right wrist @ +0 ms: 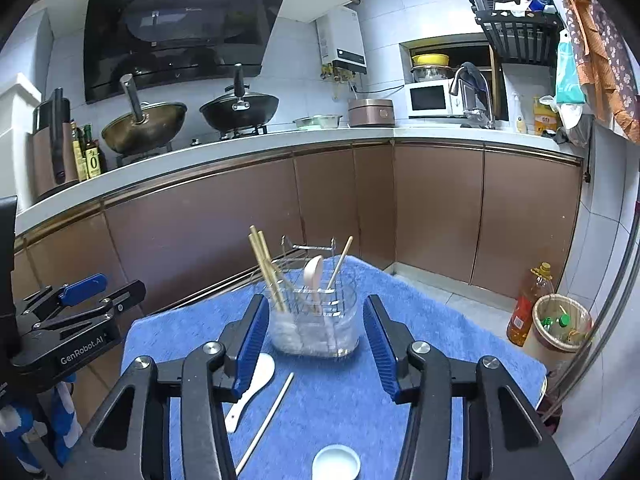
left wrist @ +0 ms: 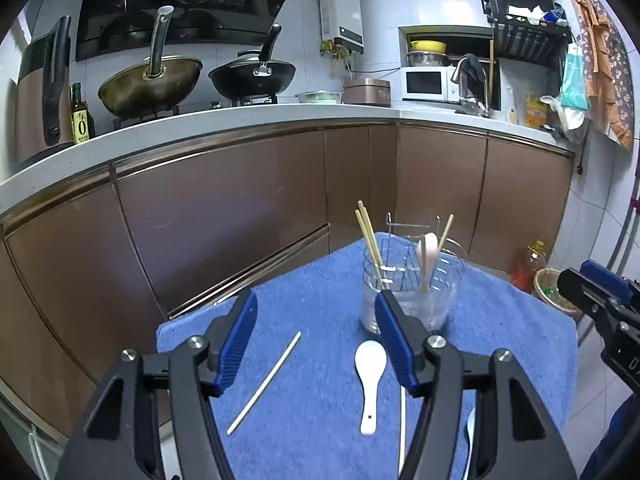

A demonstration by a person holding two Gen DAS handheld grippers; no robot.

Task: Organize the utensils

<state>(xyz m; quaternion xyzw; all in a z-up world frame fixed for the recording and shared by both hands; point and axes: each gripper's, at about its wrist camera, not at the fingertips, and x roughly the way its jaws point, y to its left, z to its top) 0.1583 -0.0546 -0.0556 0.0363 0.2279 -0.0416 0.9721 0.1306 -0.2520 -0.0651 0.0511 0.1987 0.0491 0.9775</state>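
Above the blue towel-covered table (left wrist: pixel 320 280), both claws point forward and slightly down. The left gripper (left wrist: pixel 316 344) has its blue-padded jaws spread wide with nothing between them; the right gripper (right wrist: pixel 312 344) is also spread and empty. Beyond them stands the clear plastic utensil holder with a wire rack (right wrist: pixel 314 320), holding pale wooden chopsticks (right wrist: pixel 266 268) and a beige spoon (right wrist: pixel 313 276). On the towel lie a white ceramic spoon (left wrist: pixel 370 380) and a loose chopstick (left wrist: pixel 266 382), nearer the camera than the fingertips. A second loose chopstick (left wrist: pixel 402 428) is partly hidden by the left claw's finger.
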